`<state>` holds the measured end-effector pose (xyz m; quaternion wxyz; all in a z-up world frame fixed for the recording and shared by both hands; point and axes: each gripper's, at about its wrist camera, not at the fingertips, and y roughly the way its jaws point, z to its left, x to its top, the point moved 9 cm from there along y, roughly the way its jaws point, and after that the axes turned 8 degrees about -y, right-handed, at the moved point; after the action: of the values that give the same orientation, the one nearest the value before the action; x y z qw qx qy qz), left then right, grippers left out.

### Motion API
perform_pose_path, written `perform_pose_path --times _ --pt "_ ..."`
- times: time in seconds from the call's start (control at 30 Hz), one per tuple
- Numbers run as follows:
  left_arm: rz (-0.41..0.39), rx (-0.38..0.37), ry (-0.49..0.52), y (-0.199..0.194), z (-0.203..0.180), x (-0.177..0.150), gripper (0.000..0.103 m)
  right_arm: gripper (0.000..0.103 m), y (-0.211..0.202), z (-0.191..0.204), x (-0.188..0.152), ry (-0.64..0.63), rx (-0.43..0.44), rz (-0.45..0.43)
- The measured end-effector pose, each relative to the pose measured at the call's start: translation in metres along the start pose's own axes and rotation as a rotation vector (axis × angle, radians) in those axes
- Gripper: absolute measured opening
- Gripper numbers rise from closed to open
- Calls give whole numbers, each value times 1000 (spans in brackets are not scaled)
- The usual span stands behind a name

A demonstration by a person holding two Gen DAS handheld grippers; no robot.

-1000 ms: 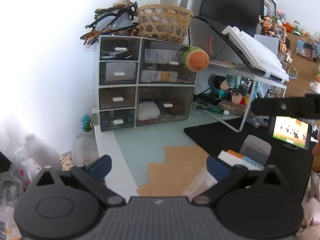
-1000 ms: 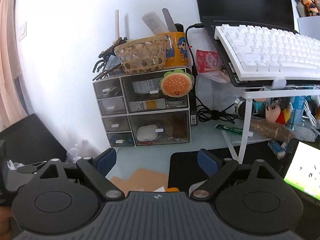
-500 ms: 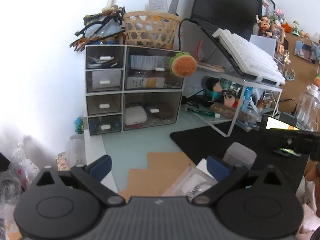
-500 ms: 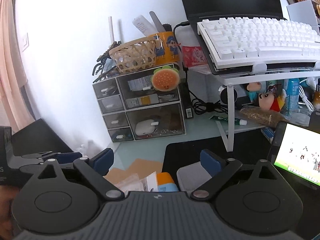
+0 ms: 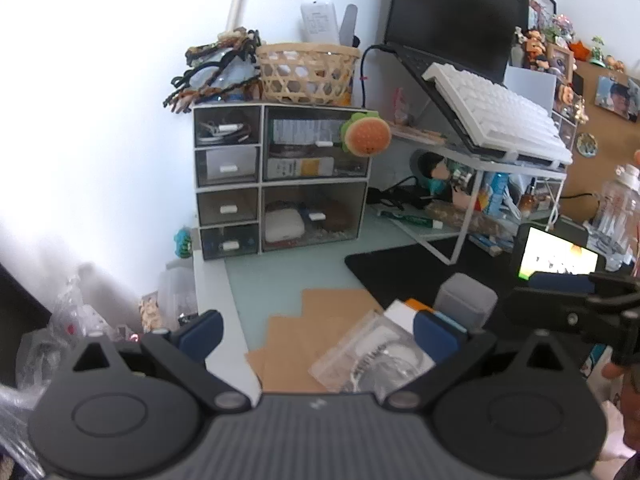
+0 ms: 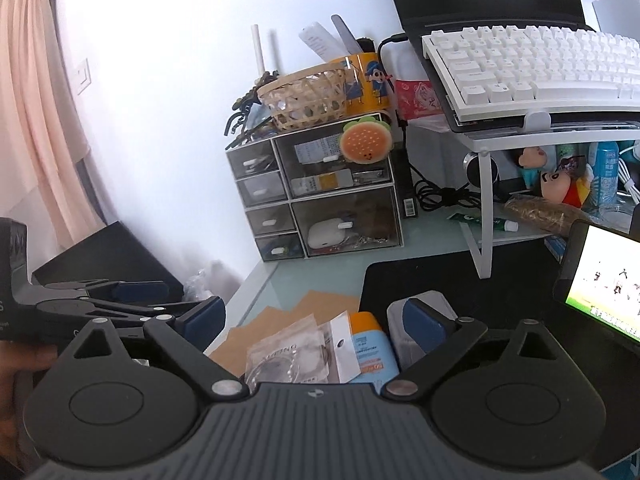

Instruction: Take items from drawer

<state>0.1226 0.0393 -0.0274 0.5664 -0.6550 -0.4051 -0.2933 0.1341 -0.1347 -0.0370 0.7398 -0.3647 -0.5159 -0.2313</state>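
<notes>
Landmark = drawer unit (image 5: 280,178), white-framed w/ smoky see-through fronts, standing at the back of the desk (image 5: 280,276) against the wall. All its drawers look shut; a white case shows inside the lower big drawer, papers and small bits in the others.

Left of the unit and nearer the camera: left gripper (image 5: 316,330), pointing down-and-forward toward the unit, tilted moderately below level. Its blue pads (image 5: 200,330) stand wide apart, nothing pinched between them. In the right wrist view it sits low at the left edge, lying almost flat, w/ a hand (image 6: 24,364) wrapped round its grip.

Straight in front of the unit, on the desk: brown card sheets (image 5: 320,320), then a clear plastic bag (image 5: 376,356), an orange-and-blue tube (image 6: 370,346) and a grey box (image 5: 466,300), bunched together, items touching or overlapping.

On top of the unit: woven basket (image 5: 308,72). A burger plush (image 5: 366,134) hangs at the unit's upper right corner.

Right of the unit: white keyboard (image 5: 500,114) on a raised white stand, and a lit phone (image 5: 558,258) in front of it.

Right gripper (image 6: 314,320) is right of the left one, aimed at the unit, slightly nose-down. Jaws are opening, spread wide; the bag and tube lie below the gap, untouched by the pads.
</notes>
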Motion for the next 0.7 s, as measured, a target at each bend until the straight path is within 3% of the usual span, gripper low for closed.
perform_pose_path --times 0.37,0.7 --pt "3 16 -3 -16 -16 -6 103 100 -15 -3 -5 -36 -30 -8" --pt "16 32 -9 -24 -23 -16 103 100 -23 1 -17 -19 2 6"
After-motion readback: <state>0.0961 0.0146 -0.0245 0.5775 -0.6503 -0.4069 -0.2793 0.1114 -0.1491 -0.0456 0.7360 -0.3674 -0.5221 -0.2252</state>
